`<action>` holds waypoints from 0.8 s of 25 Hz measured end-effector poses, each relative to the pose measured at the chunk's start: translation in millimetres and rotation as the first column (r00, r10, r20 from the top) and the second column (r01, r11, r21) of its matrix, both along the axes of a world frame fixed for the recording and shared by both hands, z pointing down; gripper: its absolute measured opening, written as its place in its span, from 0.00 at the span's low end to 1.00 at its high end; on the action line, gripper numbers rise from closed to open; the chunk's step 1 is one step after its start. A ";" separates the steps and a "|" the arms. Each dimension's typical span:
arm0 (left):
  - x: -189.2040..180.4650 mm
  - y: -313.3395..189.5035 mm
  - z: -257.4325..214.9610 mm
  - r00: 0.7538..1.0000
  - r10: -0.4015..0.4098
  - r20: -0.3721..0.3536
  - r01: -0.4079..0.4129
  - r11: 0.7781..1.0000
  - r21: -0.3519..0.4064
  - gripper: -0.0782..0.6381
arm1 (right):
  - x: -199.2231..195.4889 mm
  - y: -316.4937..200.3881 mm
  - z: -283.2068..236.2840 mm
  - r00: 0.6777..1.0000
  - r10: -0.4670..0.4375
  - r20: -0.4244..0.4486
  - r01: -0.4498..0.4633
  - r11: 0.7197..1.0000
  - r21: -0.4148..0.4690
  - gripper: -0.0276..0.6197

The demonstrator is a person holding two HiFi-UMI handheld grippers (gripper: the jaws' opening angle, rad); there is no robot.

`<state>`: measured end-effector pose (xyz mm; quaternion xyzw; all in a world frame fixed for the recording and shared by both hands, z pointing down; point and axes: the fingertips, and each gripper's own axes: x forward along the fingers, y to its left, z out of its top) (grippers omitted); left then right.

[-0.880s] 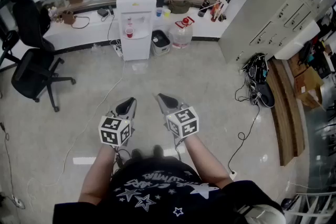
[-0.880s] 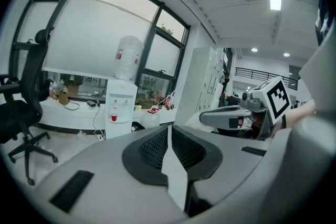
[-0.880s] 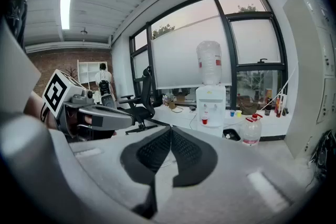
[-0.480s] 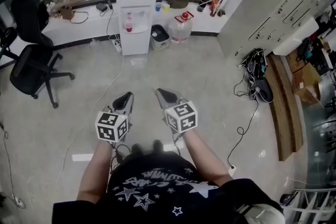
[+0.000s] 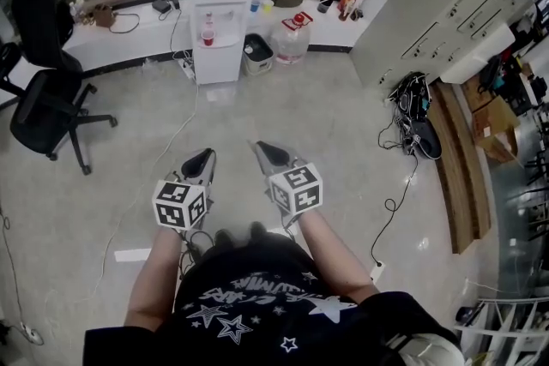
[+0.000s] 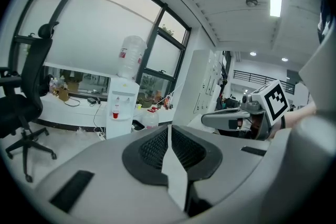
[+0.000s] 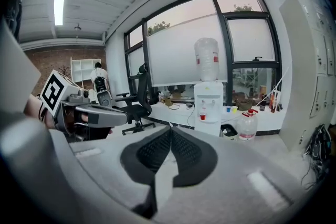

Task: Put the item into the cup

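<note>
I stand on an office floor with both grippers held in front of my body. My left gripper point(image 5: 204, 159) is shut with nothing between its jaws, which meet in the left gripper view point(image 6: 168, 129). My right gripper point(image 5: 261, 149) is also shut and empty point(image 7: 170, 131). The two grippers hang side by side, a short gap apart. A small red cup point(image 5: 207, 39) sits in the alcove of the white water dispenser point(image 5: 221, 21), far ahead of both grippers. The same red cup point(image 7: 202, 116) shows in the right gripper view. No loose item is in either gripper.
A black office chair point(image 5: 47, 111) stands at the left. A large water bottle point(image 5: 292, 43) and a bin sit on the floor by the dispenser. Cables and a bag point(image 5: 413, 129) lie at the right, beside grey cabinets point(image 5: 446, 21) and wooden boards point(image 5: 467, 176).
The room has slid slightly up and left in the head view. Both grippers stay shut and side by side, and have shifted a little to the left.
</note>
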<state>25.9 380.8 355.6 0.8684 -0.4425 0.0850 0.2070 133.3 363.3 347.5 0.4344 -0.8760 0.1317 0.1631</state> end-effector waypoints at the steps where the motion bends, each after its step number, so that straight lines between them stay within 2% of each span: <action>1: -3.3 -0.2 0.2 1.000 0.000 -0.002 0.001 1.000 0.002 0.15 | -0.6 0.4 -0.1 1.000 0.007 0.006 -0.007 1.000 0.000 0.05; 13: -15.4 0.8 13.3 1.000 -0.014 -0.015 0.014 1.000 -0.018 0.15 | 5.4 -0.3 14.9 0.998 0.057 0.033 -0.055 0.998 -0.035 0.05; 20: -21.5 -20.2 12.4 0.998 -0.065 -0.013 0.064 0.998 -0.010 0.15 | 6.5 -23.5 26.0 0.998 0.033 0.049 -0.031 0.998 -0.054 0.05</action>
